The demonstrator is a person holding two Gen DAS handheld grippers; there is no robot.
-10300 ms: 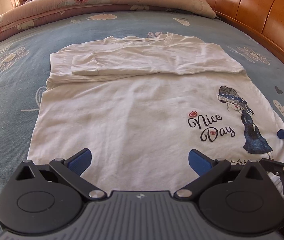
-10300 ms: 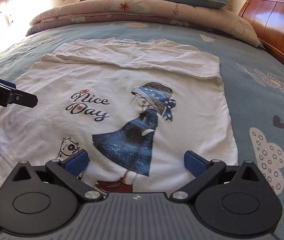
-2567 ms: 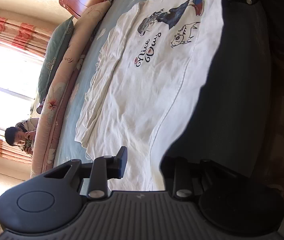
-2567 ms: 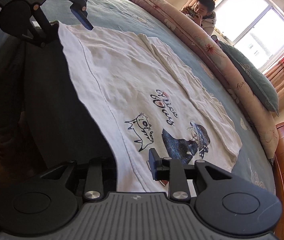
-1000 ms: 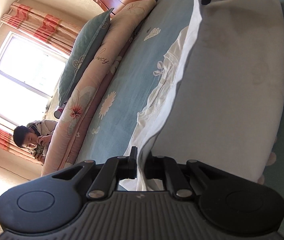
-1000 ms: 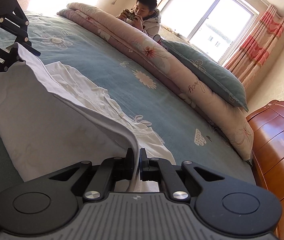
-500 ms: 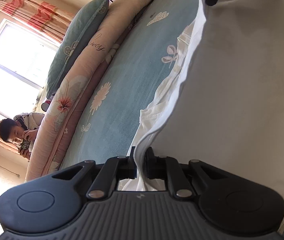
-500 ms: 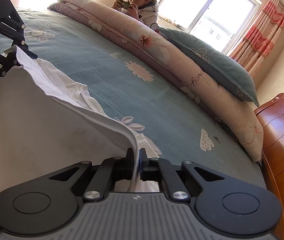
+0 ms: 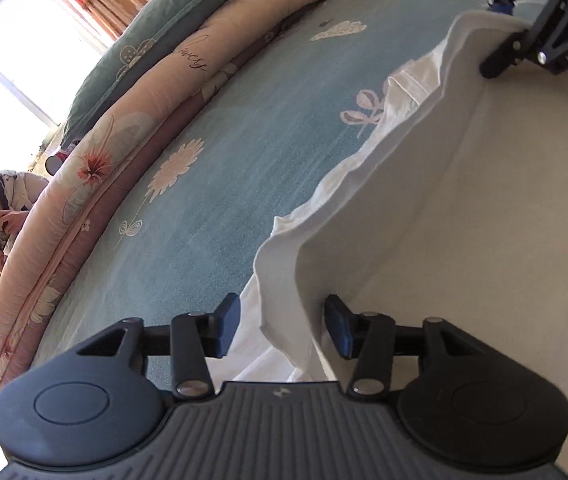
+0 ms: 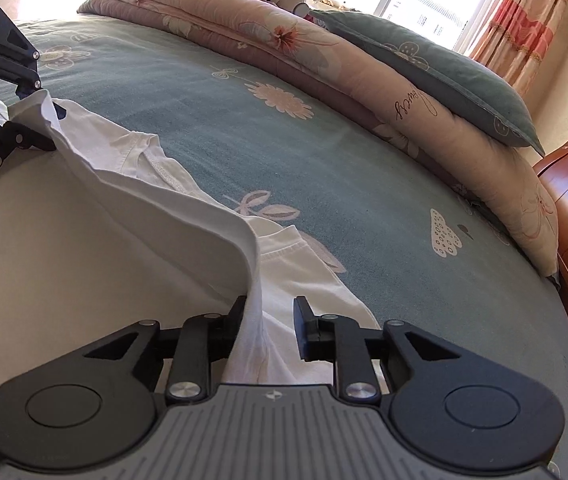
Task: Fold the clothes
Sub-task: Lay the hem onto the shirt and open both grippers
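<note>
Now you're letting go of the folded-over T-shirt (image 9: 464, 208): both the left hand-held gripper (image 9: 282, 326) and the right hand-held gripper (image 10: 270, 324) are opening around its hem. Next, back clear without dragging cloth.

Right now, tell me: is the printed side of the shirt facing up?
No: the shirt shows only plain white cloth on top, with no print in sight in the right wrist view.
</note>
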